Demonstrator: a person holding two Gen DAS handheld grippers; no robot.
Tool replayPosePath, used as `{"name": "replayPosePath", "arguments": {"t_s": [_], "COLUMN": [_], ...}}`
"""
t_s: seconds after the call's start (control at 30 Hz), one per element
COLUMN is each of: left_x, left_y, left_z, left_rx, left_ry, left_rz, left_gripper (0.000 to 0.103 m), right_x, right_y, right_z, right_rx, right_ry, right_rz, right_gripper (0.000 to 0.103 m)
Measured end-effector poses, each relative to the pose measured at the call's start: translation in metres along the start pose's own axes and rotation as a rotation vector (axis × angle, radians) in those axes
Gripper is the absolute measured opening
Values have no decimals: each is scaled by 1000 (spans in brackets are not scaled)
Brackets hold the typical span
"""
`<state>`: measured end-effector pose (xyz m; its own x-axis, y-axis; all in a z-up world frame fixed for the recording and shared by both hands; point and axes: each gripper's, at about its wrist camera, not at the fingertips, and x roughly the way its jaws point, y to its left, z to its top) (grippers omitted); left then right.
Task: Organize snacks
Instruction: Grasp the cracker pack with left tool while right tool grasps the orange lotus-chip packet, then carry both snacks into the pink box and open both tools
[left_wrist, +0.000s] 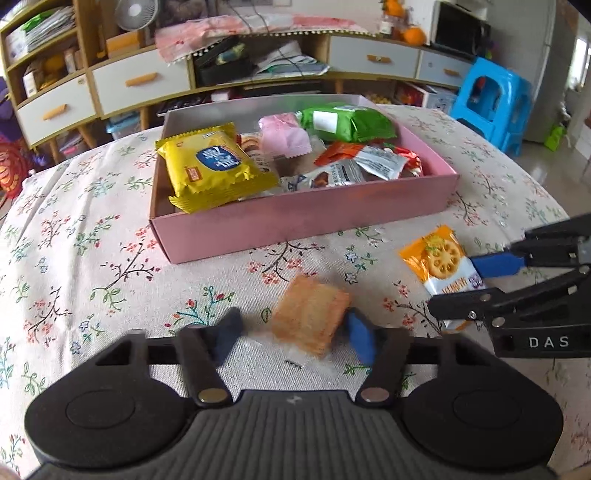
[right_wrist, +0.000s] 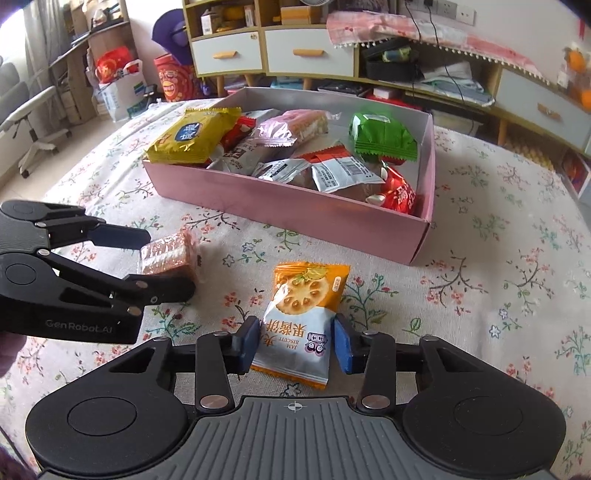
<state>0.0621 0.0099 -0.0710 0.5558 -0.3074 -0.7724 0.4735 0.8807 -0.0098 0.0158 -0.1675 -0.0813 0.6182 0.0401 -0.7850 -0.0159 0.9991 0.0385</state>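
Note:
A pink box (left_wrist: 295, 221) (right_wrist: 280, 206) on the floral tablecloth holds several snack packs, among them a yellow pack (left_wrist: 214, 166) (right_wrist: 188, 136) and a green pack (left_wrist: 343, 122) (right_wrist: 384, 136). A clear-wrapped orange cracker stack (left_wrist: 310, 314) (right_wrist: 166, 254) lies in front of the box, between the open fingers of my left gripper (left_wrist: 295, 336) (right_wrist: 162, 258). An orange and white jam biscuit pack (right_wrist: 299, 321) (left_wrist: 439, 262) lies between the open pads of my right gripper (right_wrist: 295, 343) (left_wrist: 476, 284).
The table is covered by a floral tablecloth (left_wrist: 92, 258) (right_wrist: 498, 277). Behind it stands a sideboard with drawers (left_wrist: 140, 81) (right_wrist: 295, 48). A blue plastic stool (left_wrist: 491, 99) is at the right, an office chair (right_wrist: 26, 110) at the left.

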Motion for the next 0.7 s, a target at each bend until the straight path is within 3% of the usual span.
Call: {"name": "replayPosePath", "arguments": {"t_s": [0.03,0.07,0.3,0.7], "left_x": [-1,-2,-8,-31], "left_y": [0,1,17,16], "left_z": [1,2,7,28], "left_rx": [-11,-27,-190,-253], "left_ry": [7,12,56,-43], "left_rz": [5,9,-32,-89], "left_gripper": [40,38,37,37], "right_x": [-1,-3,-15,-45], "right_y": [-2,-4,-14,-27], "right_z": [1,1,10,31], "right_rx": [18,35,121,205], "right_ry": [3,4,-16,-98], "right_rz": [9,17,49,99], "right_gripper": [41,41,40,41]}}
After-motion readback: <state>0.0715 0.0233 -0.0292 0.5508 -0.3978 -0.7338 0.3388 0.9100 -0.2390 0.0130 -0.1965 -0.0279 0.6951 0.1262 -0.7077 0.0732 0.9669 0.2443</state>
